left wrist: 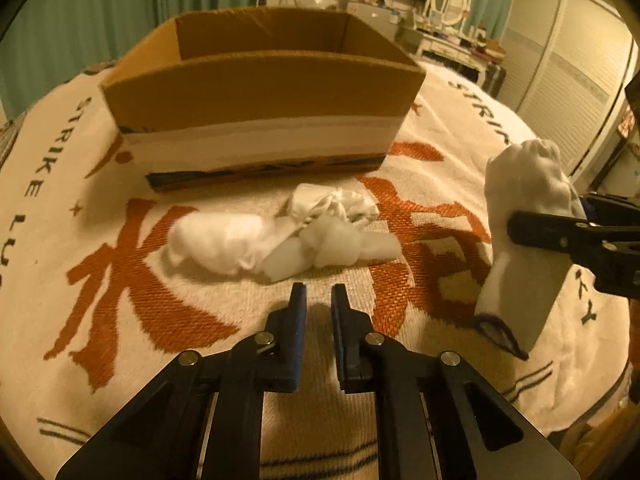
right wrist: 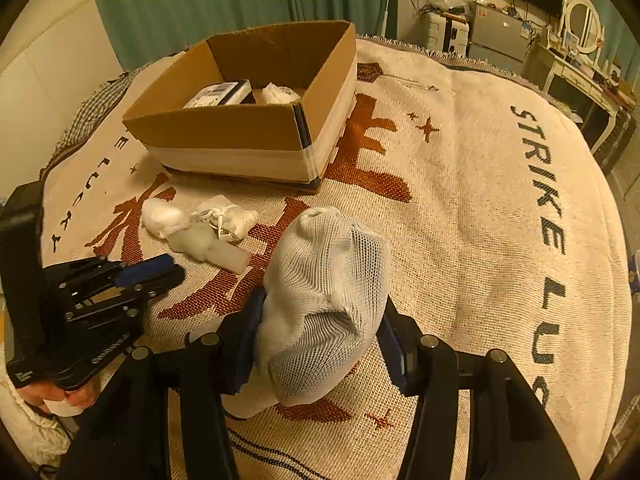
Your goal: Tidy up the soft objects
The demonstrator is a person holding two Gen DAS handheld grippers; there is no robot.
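My right gripper (right wrist: 320,312) is shut on a white mesh sock (right wrist: 324,304) and holds it above the blanket; the sock shows at the right of the left wrist view (left wrist: 524,240). My left gripper (left wrist: 319,300) is empty, its jaws a narrow gap apart, just above the blanket; it also shows in the right wrist view (right wrist: 164,268). In front of it lies a pile of white soft items (left wrist: 280,236), also in the right wrist view (right wrist: 200,224). Behind the pile stands an open cardboard box (left wrist: 260,92), holding a dark packet (right wrist: 220,94) and a white soft item (right wrist: 276,94).
A cream blanket (right wrist: 480,208) with orange characters and dark lettering covers the bed. Green curtains (right wrist: 200,0) hang behind. A dresser with a mirror (right wrist: 580,40) and a wardrobe (left wrist: 568,92) stand past the bed's far and right edges.
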